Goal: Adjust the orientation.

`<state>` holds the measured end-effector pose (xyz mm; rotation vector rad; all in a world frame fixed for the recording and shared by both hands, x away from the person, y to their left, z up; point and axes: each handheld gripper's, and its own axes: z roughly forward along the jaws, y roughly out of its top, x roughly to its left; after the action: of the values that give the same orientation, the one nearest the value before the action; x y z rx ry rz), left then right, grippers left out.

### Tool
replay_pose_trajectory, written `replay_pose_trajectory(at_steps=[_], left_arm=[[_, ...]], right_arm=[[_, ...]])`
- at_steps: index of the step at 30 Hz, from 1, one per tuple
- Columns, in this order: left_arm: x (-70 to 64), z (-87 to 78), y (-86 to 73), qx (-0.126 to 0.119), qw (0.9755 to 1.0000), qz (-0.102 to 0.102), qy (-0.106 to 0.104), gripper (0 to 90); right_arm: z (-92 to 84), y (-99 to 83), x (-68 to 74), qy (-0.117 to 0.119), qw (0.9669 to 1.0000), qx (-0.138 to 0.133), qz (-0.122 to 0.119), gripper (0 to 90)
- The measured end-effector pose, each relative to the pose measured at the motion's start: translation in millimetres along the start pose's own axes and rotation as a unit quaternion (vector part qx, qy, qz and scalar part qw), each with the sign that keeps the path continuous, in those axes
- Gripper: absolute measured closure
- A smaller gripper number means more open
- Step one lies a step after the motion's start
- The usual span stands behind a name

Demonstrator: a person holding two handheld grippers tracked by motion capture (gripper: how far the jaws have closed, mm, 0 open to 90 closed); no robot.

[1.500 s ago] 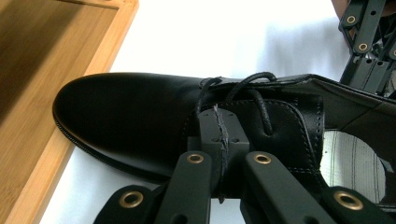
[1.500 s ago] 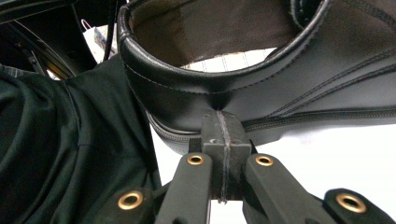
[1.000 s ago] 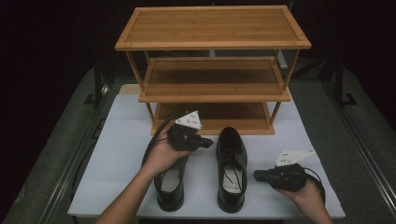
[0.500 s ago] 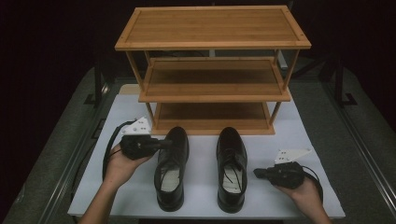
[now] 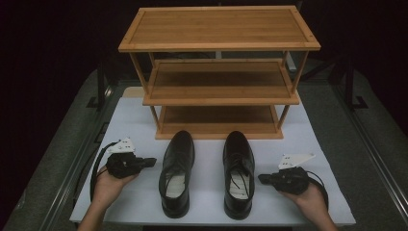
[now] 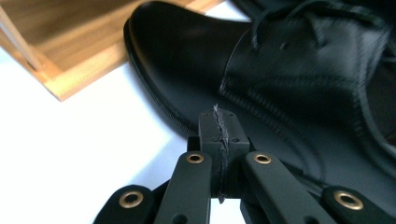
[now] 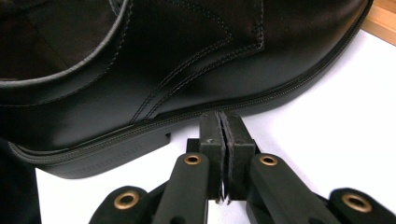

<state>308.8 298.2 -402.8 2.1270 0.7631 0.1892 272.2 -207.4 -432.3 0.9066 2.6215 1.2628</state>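
Two black leather dress shoes, side by side on a white mat.

The left shoe (image 5: 177, 172) and right shoe (image 5: 238, 172) point toward a three-tier bamboo rack (image 5: 219, 72). The left gripper (image 5: 144, 162) and right gripper (image 5: 263, 178) flank them, jaws together, empty. Grey table (image 5: 365, 159), dark room.

We are looking at two black hand-held grippers, the left hand-held gripper (image 5: 150, 162) and the right hand-held gripper (image 5: 262, 179), each carrying a pale grey three-cornered plate on top and trailing a looping black cable. In the gripper views we are seeing flat black link arms pinned with brass-coloured rivets and square black pads with frayed grey edges. Our forearms are showing bare, with no sleeves.
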Motion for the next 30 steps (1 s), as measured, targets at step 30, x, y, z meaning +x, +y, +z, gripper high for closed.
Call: replay_pose_trajectory(at_steps=[30], left_arm=[[2.4,6.0,-12.4,0.010,0.9997,-0.010,-0.020,90.0]], right_arm=[[52.8,38.3,14.4,0.020,0.9991,0.018,-0.032,89.7]])
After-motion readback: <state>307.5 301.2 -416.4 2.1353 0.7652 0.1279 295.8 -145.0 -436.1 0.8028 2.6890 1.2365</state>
